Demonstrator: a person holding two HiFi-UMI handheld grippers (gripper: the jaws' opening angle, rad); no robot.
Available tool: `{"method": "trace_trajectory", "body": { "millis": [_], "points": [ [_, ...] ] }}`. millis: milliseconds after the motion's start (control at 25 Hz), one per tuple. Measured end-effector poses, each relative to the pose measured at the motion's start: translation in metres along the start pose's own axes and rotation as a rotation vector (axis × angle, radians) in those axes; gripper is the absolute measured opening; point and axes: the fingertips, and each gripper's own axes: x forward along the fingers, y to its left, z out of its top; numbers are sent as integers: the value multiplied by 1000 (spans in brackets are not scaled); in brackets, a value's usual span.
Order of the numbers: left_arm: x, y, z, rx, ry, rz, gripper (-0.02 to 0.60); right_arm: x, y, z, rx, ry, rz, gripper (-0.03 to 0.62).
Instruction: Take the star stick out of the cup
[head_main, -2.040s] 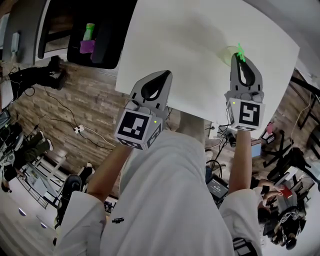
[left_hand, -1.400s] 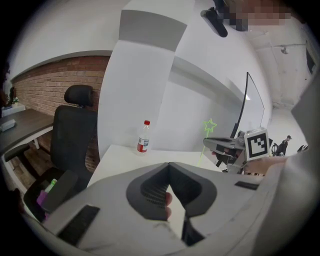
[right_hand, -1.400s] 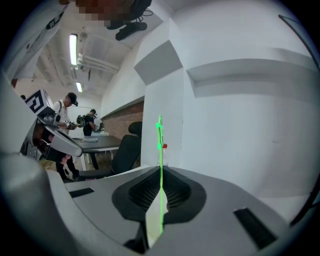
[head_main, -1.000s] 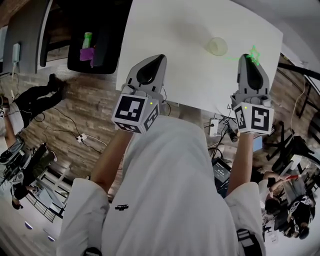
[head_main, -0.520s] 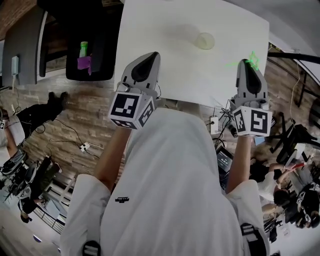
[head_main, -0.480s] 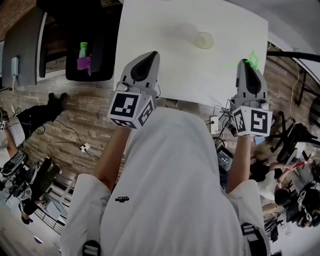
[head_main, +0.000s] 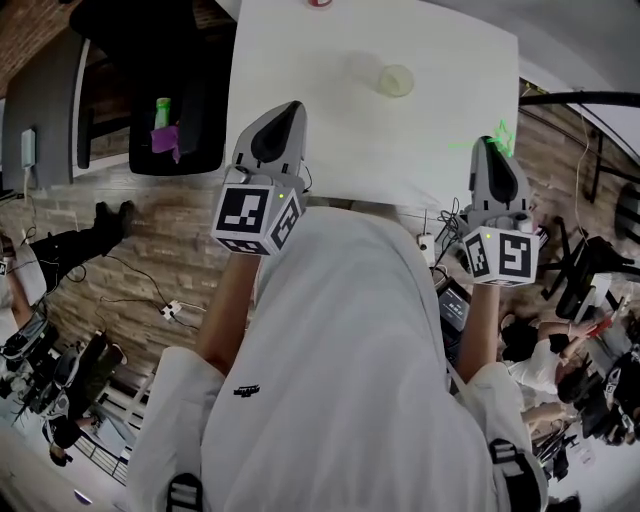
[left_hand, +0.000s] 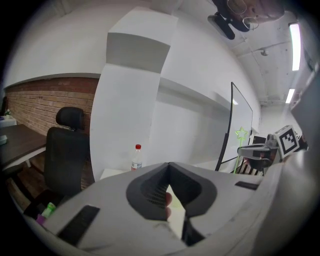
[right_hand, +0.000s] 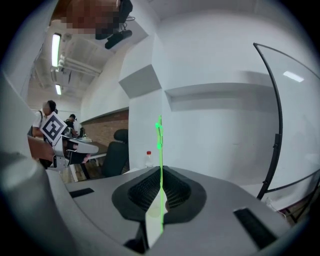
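Right tongs (head_main: 497, 152): I have them clenched on the star stick (right_hand: 160, 150), well apart from the cup (head_main: 396, 80).
Left tongs (head_main: 288, 108): mine are closed, empty, at the near edge of the surface (head_main: 330, 150).

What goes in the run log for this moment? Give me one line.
right gripper: shut on star stick, upright | left gripper: shut, empty | cup: on table, stick out

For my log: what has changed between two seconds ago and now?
The right hand-held gripper, shut on the star stick, drew it out of the cup and back toward the person. The cup stayed on the table; the left hand-held gripper stayed shut and empty.
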Motion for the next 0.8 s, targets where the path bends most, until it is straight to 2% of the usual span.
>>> {"method": "trace_trajectory", "body": {
  "millis": [240, 800],
  "points": [
    [-6, 3, -5, -3, 3, 11, 17, -5, -4, -2, 10, -6, -25, 15],
    [-7, -5, 0, 0, 5, 18, 17, -3, -1, 2, -4, -2, 30, 15]
  ]
}}
